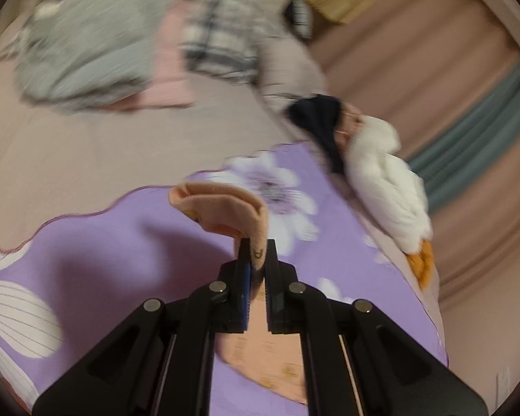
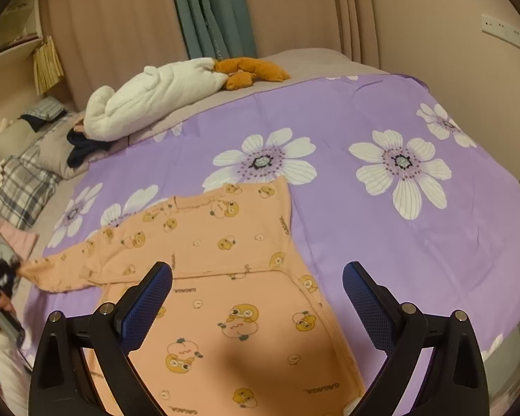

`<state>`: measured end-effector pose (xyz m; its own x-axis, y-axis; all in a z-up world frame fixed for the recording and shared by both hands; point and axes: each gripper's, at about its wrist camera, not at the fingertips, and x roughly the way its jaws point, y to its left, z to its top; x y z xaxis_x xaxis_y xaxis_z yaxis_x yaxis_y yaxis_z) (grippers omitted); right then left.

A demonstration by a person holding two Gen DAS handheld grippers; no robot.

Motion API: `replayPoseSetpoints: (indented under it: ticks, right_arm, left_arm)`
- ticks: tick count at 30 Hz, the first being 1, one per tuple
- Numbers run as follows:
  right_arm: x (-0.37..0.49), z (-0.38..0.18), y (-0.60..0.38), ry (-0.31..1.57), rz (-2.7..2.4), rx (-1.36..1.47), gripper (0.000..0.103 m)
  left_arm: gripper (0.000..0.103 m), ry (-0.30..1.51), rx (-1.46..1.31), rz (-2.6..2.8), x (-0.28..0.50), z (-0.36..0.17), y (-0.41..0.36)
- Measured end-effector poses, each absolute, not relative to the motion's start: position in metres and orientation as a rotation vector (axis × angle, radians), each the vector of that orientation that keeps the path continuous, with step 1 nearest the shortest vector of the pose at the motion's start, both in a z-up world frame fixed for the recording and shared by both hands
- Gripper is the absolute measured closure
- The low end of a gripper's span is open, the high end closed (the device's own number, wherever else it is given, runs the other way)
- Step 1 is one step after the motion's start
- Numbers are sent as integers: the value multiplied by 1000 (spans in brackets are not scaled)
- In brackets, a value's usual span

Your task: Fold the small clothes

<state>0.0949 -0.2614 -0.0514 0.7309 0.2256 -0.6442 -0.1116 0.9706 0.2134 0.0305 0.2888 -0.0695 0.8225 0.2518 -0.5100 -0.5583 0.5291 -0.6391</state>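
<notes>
A bed (image 2: 346, 69) carries a purple flowered sheet (image 2: 364, 242), and on it lies the peach printed top (image 2: 218, 228), spread flat with one sleeve (image 2: 66, 267) stretched out to the side. The left gripper (image 1: 256, 260) has its jaws clamped on that sleeve's cuff, so the sleeve fold looks to be in hand. The right gripper (image 2: 256, 298) hovers over the body, jaws wide and empty. Next, the cuff likely needs carrying across the chest.
</notes>
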Motion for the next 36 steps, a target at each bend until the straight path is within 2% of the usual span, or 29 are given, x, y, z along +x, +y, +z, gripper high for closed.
replayPoseSetpoints:
  ticks: [6,12,21,29,35,36]
  right_arm:
    - [93,-54,-267,731,187,181,5]
    - [92,-57,-275,732,173,207,5]
    - [93,-66,-285,755,163,234,5]
    - [96,-75,-289,778,153,244,5]
    - [98,-79,-289,794,153,250,5]
    - [98,-79,-288,795,153,246,5]
  left_arm:
    - [97,397,-776,311,65,-37,232]
    - [97,492,-620,169,105,-36,166]
    - [96,744,-420,11,151,-96,77]
    - [95,909,-352,-32,164,-143,51]
    - [74,942,-369,-68,165,-150,48]
    - [66,934,-367,-82,164,-147,47]
